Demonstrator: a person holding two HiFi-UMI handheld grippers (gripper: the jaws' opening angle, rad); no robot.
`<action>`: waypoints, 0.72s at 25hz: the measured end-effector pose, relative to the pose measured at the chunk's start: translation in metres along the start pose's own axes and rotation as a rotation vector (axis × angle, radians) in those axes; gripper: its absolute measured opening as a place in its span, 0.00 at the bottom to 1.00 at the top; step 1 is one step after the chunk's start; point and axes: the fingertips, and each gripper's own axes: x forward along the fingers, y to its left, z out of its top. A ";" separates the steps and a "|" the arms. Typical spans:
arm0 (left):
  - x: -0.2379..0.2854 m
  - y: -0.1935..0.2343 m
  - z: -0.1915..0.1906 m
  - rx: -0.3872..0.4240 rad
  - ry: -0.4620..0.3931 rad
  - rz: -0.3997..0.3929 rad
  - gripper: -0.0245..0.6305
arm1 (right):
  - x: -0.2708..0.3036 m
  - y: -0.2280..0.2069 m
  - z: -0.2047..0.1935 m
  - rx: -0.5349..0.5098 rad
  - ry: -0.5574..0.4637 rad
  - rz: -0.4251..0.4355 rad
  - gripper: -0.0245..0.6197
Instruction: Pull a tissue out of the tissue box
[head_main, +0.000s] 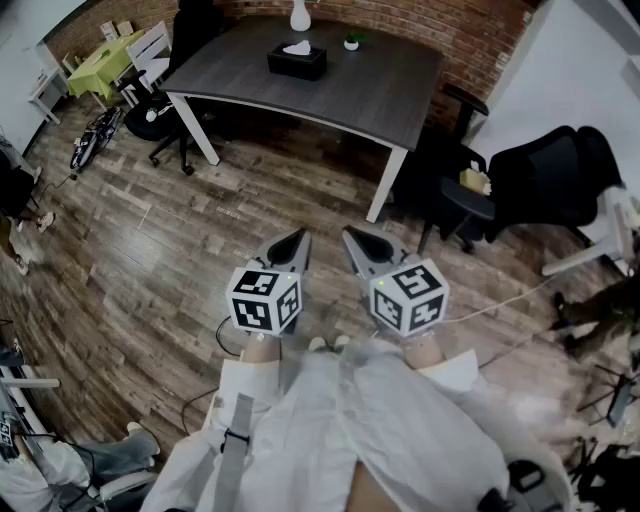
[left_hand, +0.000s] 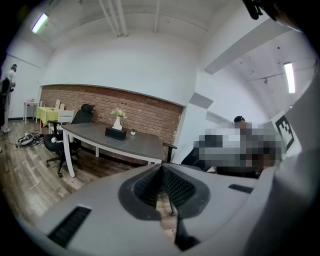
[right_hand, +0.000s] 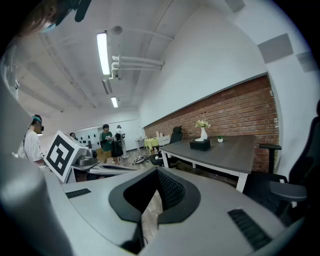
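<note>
- Head view: the left gripper (head_main: 296, 242) and the right gripper (head_main: 353, 238) are held side by side over the wood-plank floor (head_main: 150, 250). Each is a grey wedge that tapers to a dark tip, with a marker cube behind it.
- The tissue box (head_main: 297, 62), a black rectangular block, sits well away from both grippers on the dark grey bench (head_main: 390, 85), which has white legs. A crumpled white tissue (head_main: 297, 47) sticks up from the box's top slot.
- Behind the box stand a white vase (head_main: 300, 16) and a small potted plant (head_main: 351, 41), in front of the red brick wall (head_main: 455, 30). A black office chair (head_main: 550, 175) is to the right of the bench.
- Left gripper view: the jaws are closed. Their ribbed black pads meet at the tips and nothing is between them. The box is small and far off on the bench, in front of the vase.
- Right gripper view: these jaws are also closed tip to tip, with ribbed pads and nothing held. The box is on the far part of the bench beside the vase.
</note>
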 end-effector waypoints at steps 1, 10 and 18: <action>0.001 0.000 0.000 0.005 0.006 -0.001 0.04 | 0.001 -0.003 0.001 0.001 0.002 -0.009 0.04; -0.001 0.001 -0.001 0.025 0.025 0.008 0.04 | 0.002 -0.006 0.002 -0.005 0.017 -0.008 0.04; -0.008 0.004 0.008 0.037 -0.016 -0.019 0.04 | 0.009 0.010 -0.002 -0.015 0.018 0.032 0.04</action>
